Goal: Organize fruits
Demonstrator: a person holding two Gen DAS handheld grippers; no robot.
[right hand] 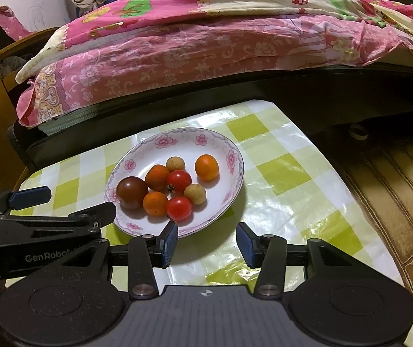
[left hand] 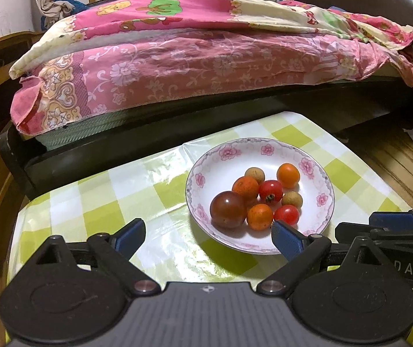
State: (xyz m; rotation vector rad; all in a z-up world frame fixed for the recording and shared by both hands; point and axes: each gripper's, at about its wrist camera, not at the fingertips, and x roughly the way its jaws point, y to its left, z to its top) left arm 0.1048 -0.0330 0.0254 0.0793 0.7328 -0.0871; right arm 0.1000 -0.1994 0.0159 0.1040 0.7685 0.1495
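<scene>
Fruits are piled in a flowered plate (left hand: 316, 170) on the table (right hand: 278, 173).

Both grippers are held near the plate: the left gripper (left hand: 207, 238) and right gripper (right hand: 206, 244) have jaws spread wide, with nothing pinched.

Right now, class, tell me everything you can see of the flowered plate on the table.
The plate is round, shallow and white, apparently glazed ceramic, with pink flowers and a thin scrolled border around its rim. It sits flat on the green-and-white checked tablecloth, casting a shadow toward the camera. Eight small fruits rest in its well: one dark tomato, two red ones, three orange ones, two tan ones. Both open grippers hover near its front edge; none visibly touches it.
</scene>
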